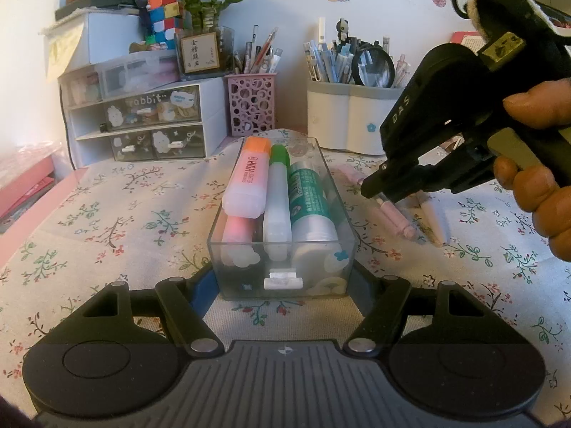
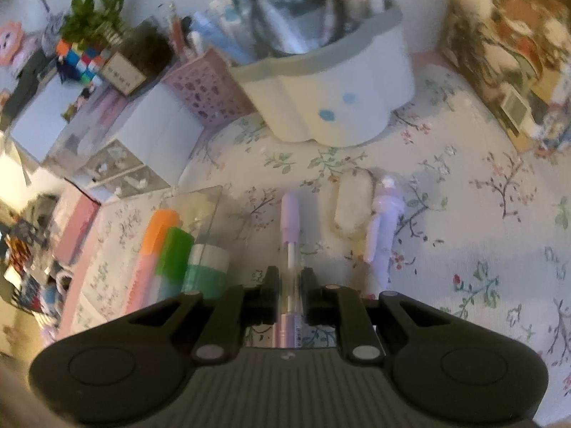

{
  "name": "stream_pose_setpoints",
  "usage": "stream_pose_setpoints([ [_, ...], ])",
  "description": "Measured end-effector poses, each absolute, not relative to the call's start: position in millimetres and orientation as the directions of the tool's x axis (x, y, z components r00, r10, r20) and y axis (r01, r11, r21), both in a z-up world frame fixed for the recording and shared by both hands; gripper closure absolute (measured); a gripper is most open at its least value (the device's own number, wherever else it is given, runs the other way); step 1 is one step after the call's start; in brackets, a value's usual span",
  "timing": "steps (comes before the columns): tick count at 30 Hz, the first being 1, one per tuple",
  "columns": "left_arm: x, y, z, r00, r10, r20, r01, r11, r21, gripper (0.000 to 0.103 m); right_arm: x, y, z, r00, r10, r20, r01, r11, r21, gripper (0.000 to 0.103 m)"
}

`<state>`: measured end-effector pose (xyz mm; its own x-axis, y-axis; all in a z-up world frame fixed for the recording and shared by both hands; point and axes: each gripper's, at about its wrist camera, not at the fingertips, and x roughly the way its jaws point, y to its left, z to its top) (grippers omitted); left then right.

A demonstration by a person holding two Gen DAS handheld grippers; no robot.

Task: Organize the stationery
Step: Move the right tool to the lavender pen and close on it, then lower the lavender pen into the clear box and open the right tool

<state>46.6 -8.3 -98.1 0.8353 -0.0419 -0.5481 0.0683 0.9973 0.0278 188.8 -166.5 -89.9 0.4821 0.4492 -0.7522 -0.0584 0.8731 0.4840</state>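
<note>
right claw (image 2: 289, 287) straddling lilac pen (image 2: 289, 219)

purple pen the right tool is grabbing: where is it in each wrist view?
Left wrist: purple pen right of centre, lying on the tablecloth under the right tool, beside the clear drawer.
Right wrist: purple pen bottom centre, running up from between the tool's fingers.
Shared landmark: white cloud-shaped pen holder behind the pen.
</note>
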Motion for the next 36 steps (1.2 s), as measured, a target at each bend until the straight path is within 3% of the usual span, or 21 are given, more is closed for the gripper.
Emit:
stream_pose_setpoints([
  [16,47.4,-8.1,-98.2,0.835,-0.042,-0.549,0.068,0.997,0.028,0.031,171.9,-165.8,-51.8,0.517,0.586,-0.624,0.007,0.726,0.688,0.088],
  [32,47.7,-8.6,-98.3,0.835,-0.043,-0.548,0.069,0.997,0.027,0.031,172.8,-119.4,-53.6,0.489,0.516,-0.703,-0.043,0.819,0.572,0.085],
  [36,48.0,-8.9,-98.3,0.835,-0.043,-0.549,0.070,0.997,0.027,0.031,169.9,-123.6,-51.5,0.495,0.537,-0.683,-0.061,0.806,0.589,0.085],
])
